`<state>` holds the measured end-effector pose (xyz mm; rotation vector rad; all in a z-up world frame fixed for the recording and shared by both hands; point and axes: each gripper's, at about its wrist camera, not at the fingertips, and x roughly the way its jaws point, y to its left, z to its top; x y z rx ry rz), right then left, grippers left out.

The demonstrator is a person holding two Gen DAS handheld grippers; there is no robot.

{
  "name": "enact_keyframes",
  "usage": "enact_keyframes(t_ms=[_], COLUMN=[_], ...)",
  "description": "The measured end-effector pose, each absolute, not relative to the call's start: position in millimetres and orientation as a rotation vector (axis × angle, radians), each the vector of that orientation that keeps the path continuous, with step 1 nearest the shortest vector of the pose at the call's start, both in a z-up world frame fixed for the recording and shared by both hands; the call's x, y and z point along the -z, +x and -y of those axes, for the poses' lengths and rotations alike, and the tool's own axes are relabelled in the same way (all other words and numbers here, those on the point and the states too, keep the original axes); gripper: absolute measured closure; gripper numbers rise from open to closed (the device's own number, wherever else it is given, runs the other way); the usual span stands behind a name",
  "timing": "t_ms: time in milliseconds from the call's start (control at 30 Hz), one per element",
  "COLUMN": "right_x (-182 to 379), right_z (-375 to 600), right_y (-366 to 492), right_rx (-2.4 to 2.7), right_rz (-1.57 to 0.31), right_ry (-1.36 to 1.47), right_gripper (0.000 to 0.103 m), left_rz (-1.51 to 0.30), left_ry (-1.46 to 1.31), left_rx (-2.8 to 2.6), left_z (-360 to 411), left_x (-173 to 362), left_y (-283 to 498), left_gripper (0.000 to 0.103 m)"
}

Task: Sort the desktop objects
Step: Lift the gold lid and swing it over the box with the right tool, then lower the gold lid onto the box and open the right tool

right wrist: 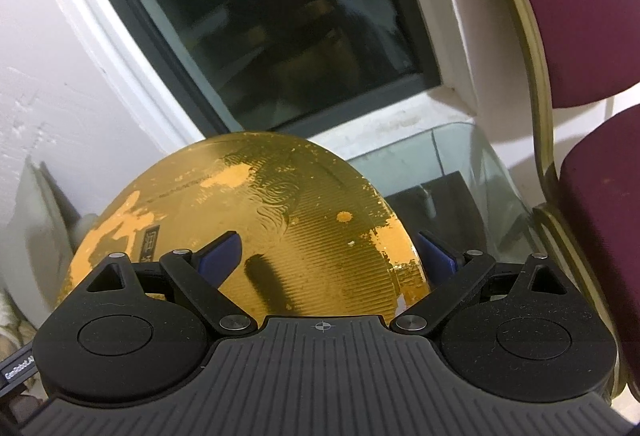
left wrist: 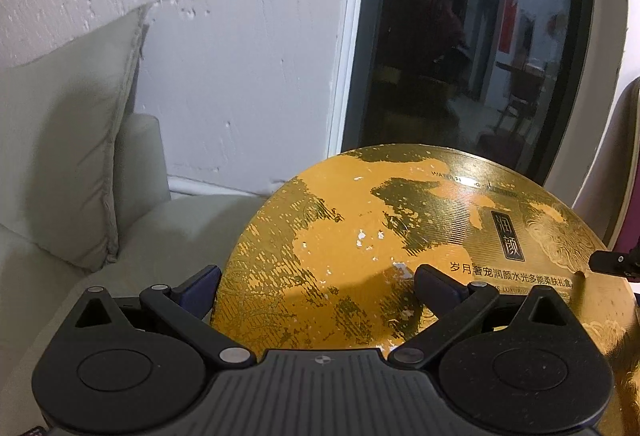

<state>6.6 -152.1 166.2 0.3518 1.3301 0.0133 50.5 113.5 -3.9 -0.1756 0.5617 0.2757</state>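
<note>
Left gripper [left wrist: 316, 286]: I read the jaws as spread wide, blue pads [left wrist: 202, 290] on either side of the near rim of the round, flat gold box lid with worn orange patches and black Chinese lettering [left wrist: 384, 236]. One pad sits off the lid's left edge, the other over its top face; I cannot tell whether either pad touches.

Right gripper [right wrist: 330, 256]: also wide, straddling the same gold disc [right wrist: 256, 212] from the other side. Its right pad is just beside the chipped rim, its left pad over the face. No grip is closed yet on either side.

The box appears raised and tilted, its far edge up against the background. What supports it from below is hidden by both gripper bodies.

Judgement for this step: this is a two-gripper carry of a wide, slick, light thing. I would seat both pads squarely on the rim, not the face, close both together, and keep the disc level so it does not pivot out.

Beyond: pale cushion [left wrist: 68, 140] and sofa to the left, glass counter [right wrist: 452, 172] and maroon chair [right wrist: 588, 36] to the right, dark window [left wrist: 472, 48] in the white wall behind. The likely set-down place is not evident; mind the glass edge.
</note>
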Motion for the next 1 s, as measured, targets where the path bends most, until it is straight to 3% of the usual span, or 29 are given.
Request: enact_keyframes(t_ms=[1000], right_x=[-110.8], right_z=[154.4], right_y=[0.2], right_rx=[0.041], right_rz=[-1.454], right_ry=[0.325], right_gripper=[0.007], left_rz=[-0.682], left_ry=[-0.209], left_rx=[-0.27], left_z=[-120.0], left_x=[51.9], left_y=[81.4], left_gripper=[0.003])
